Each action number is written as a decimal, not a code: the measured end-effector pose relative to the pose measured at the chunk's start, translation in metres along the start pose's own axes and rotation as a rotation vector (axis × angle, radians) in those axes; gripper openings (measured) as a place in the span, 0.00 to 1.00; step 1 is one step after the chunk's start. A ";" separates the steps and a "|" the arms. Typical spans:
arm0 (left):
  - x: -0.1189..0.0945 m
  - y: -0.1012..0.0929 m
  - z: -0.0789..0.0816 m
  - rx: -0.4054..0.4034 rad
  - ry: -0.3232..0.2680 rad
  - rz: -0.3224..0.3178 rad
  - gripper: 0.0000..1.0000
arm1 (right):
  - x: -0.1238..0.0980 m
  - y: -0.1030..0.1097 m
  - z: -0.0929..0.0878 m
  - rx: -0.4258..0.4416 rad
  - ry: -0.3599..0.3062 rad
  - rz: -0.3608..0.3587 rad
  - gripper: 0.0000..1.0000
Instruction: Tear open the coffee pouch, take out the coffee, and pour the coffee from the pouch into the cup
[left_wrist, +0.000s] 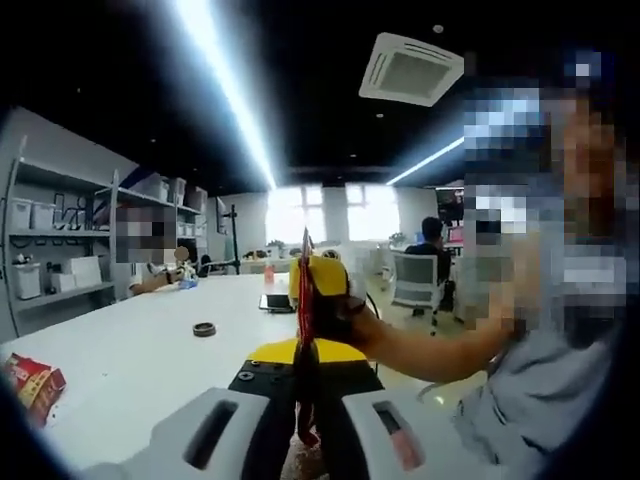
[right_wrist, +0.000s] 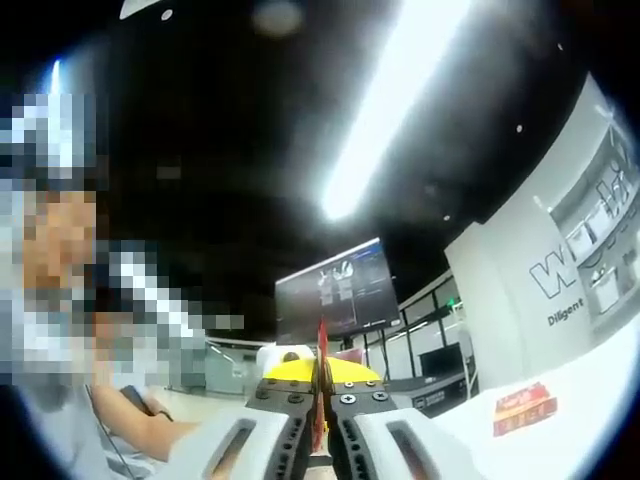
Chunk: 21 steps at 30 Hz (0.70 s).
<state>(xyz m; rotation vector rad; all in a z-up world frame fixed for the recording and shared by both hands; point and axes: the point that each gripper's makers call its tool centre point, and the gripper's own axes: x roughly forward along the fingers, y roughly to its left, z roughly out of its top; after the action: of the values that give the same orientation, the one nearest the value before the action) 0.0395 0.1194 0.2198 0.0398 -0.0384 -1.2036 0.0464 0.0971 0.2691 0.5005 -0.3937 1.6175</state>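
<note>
A thin red coffee pouch (left_wrist: 305, 300) stands edge-on and upright in the left gripper view. My left gripper (left_wrist: 305, 405) is shut on its lower part. Just beyond, the yellow-and-black right gripper (left_wrist: 322, 285) faces this camera, held up by a person's hand, with the pouch's edge running in front of it. In the right gripper view the same pouch (right_wrist: 321, 375) rises as a red sliver from my right gripper (right_wrist: 321, 425), whose jaws are closed on it. The left gripper's yellow front (right_wrist: 300, 370) sits right behind it.
A long white table (left_wrist: 130, 350) carries a small dark ring (left_wrist: 204, 329), a second red packet (left_wrist: 32, 385) at its near left corner, and a red packet (right_wrist: 524, 408) by the white wall. Shelves with boxes (left_wrist: 60, 270) stand left. The person's arm (left_wrist: 430, 345) reaches in from the right.
</note>
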 end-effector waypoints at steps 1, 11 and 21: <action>0.000 0.000 0.001 -0.012 -0.006 -0.001 0.13 | -0.001 0.000 0.001 0.001 -0.003 0.000 0.03; 0.000 0.001 0.000 -0.028 -0.019 0.001 0.20 | -0.005 -0.009 0.007 -0.001 -0.010 -0.004 0.03; -0.011 0.001 -0.004 -0.006 -0.014 0.016 0.14 | -0.008 -0.005 0.008 -0.001 -0.011 -0.012 0.03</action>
<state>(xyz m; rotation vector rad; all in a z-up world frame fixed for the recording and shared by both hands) 0.0370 0.1297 0.2155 0.0253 -0.0474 -1.1876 0.0522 0.0868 0.2711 0.5099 -0.3993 1.6039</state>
